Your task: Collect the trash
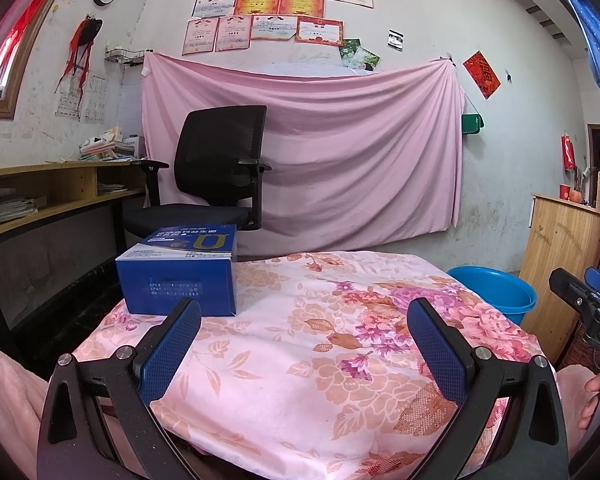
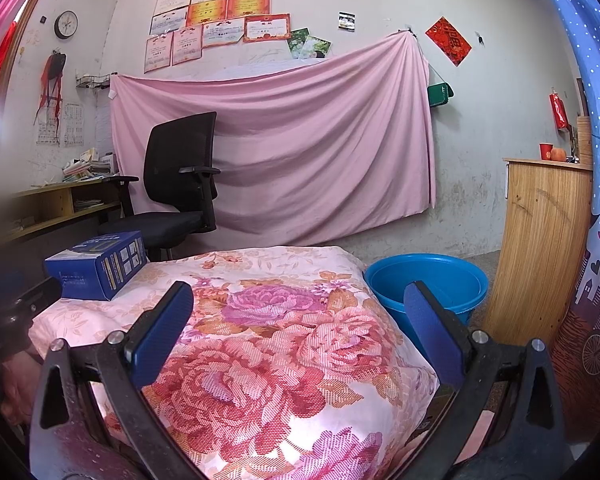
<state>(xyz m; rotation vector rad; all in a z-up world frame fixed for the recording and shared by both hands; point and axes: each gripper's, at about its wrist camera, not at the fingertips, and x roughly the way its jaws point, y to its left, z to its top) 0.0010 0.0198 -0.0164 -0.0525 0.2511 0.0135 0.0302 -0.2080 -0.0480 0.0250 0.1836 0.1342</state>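
Task looks barely begun, by my reckoning. One blue box (image 1: 178, 270) sits flat on the flowered cloth (image 1: 320, 340) that covers the tabletop, untouched, nothing gripping it. I take it for the trash to be collected. The blue bucket (image 2: 432, 284) stands on the floor just past the tabletop's far right corner; what shows of its inside looks bare, though the bottom is partly hidden. So: pick-up and drop both left to do.

Left gripper (image 1: 304, 344): jaws spread wide, released, holding nothing. The box lies at about 11 o'clock from it; the left fingertip overlaps the box's near edge in this view, and I cannot tell whether they touch.

Right gripper (image 2: 300, 328): jaws equally wide apart, empty, hovering over the cloth. Bucket at about 1 o'clock beyond its right finger, box well off at 10 o'clock.

A person's hand (image 1: 590, 396) shows at the right edge of the left view, behind the right gripper's body.

No other loose litter visible on the cloth.
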